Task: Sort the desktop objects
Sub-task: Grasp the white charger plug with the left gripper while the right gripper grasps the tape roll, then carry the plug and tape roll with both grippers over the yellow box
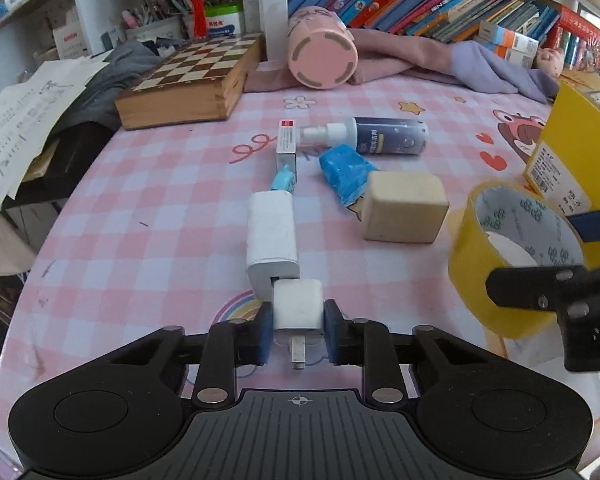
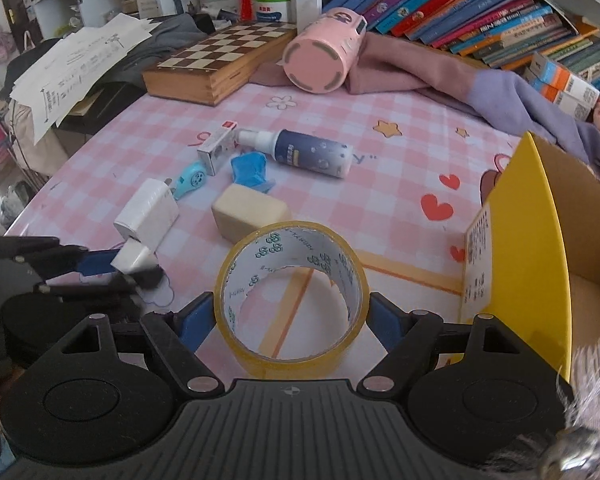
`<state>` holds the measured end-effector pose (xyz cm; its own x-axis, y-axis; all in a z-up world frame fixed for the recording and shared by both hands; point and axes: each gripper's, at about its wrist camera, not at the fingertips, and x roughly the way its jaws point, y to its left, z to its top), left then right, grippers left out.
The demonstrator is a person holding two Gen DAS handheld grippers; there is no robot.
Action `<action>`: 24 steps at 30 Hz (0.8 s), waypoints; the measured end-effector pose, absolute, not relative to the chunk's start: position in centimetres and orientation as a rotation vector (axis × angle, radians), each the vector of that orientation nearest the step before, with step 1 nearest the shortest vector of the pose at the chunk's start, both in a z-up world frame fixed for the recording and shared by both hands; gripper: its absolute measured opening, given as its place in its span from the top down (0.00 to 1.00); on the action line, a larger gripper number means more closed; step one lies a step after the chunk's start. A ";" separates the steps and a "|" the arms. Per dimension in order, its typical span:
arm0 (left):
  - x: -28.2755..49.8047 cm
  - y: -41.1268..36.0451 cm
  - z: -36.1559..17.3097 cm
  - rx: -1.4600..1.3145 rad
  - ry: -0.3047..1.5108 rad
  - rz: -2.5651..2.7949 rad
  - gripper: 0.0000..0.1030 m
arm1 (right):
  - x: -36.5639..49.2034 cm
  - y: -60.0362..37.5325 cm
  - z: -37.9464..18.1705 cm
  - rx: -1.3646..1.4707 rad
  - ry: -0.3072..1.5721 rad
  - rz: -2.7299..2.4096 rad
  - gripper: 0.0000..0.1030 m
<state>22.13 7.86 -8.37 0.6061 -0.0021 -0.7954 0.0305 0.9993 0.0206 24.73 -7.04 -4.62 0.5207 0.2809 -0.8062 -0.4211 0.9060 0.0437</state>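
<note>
My left gripper (image 1: 298, 330) is shut on a small white plug cube (image 1: 299, 309), its blue pads pressing both sides, metal prongs toward me. A larger white charger (image 1: 271, 238) lies just beyond, touching the cube. In the right wrist view my right gripper (image 2: 290, 322) is shut on a yellow tape roll (image 2: 291, 294), pads against its outer sides, held above the pink checked tablecloth (image 2: 380, 152). A beige block (image 1: 405, 207), blue crumpled wrapper (image 1: 346, 172), dark spray bottle (image 1: 376, 136), small white box (image 1: 287, 140) and light-blue gadget (image 2: 190, 178) lie farther out.
A yellow cardboard box (image 2: 532, 248) stands open at the right. A wooden chessboard box (image 1: 192, 80), pink cylinder (image 1: 322, 54) and pink-purple cloth (image 1: 460, 64) line the back, with books behind. Papers (image 1: 24, 120) hang over the left edge.
</note>
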 end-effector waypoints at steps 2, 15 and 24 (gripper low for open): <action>21.7 8.0 -8.0 0.015 0.925 -0.023 0.77 | 24.5 -7.2 -4.3 -0.156 0.925 0.422 0.23; 16.7 9.1 -1.1 -0.111 0.792 -0.044 0.77 | 21.3 -9.4 -0.7 -0.071 0.856 0.453 0.23; 12.4 9.4 0.9 -0.185 0.758 -0.063 0.77 | 16.5 -9.4 0.9 -0.087 0.802 0.491 0.23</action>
